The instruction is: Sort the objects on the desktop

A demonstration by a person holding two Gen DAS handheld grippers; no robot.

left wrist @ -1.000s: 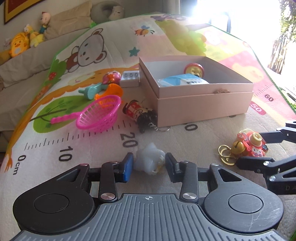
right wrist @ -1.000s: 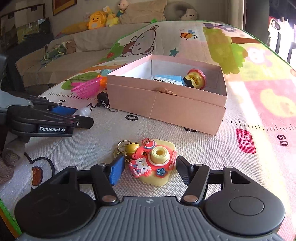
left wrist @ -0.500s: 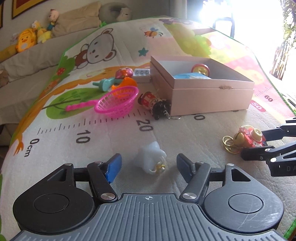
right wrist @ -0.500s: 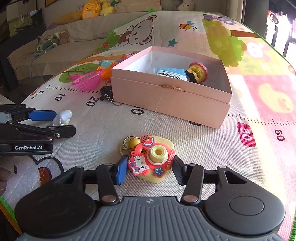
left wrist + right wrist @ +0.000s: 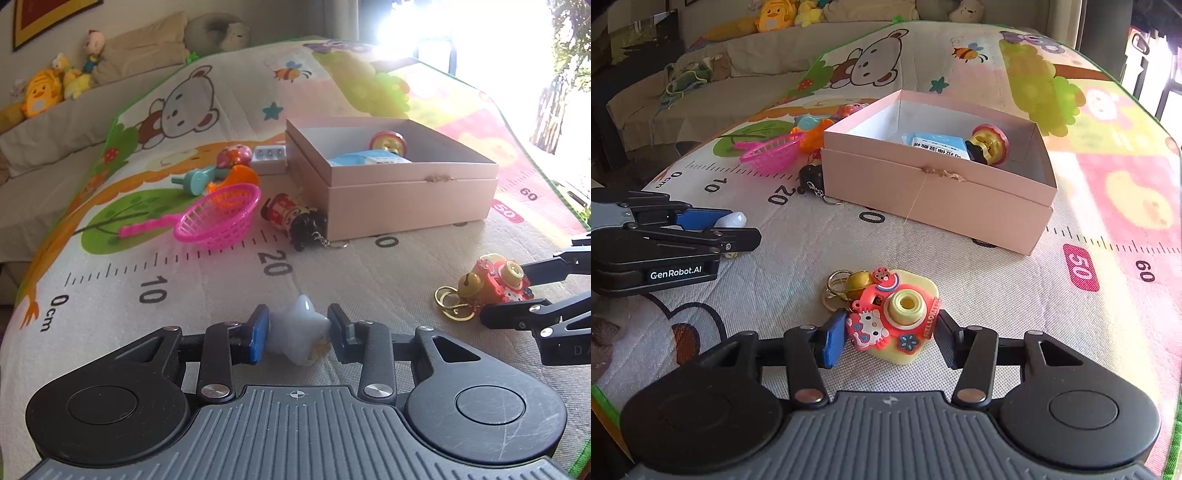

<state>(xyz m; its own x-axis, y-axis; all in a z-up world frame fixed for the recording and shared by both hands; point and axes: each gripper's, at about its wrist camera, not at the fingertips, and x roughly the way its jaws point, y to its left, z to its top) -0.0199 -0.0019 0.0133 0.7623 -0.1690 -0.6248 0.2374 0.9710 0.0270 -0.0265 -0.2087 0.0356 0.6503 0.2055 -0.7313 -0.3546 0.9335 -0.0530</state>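
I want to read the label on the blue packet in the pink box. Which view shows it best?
The right wrist view: the blue packet shows its printed face there. In the left wrist view the pink box wall hides most of it.

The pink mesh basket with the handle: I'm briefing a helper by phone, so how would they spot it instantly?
Start at the open pink cardboard box on the cartoon play mat. Left of it, past the red-and-black doll keychain, lies the pink mesh basket. It alone is see-through lattice with a long twisted handle.
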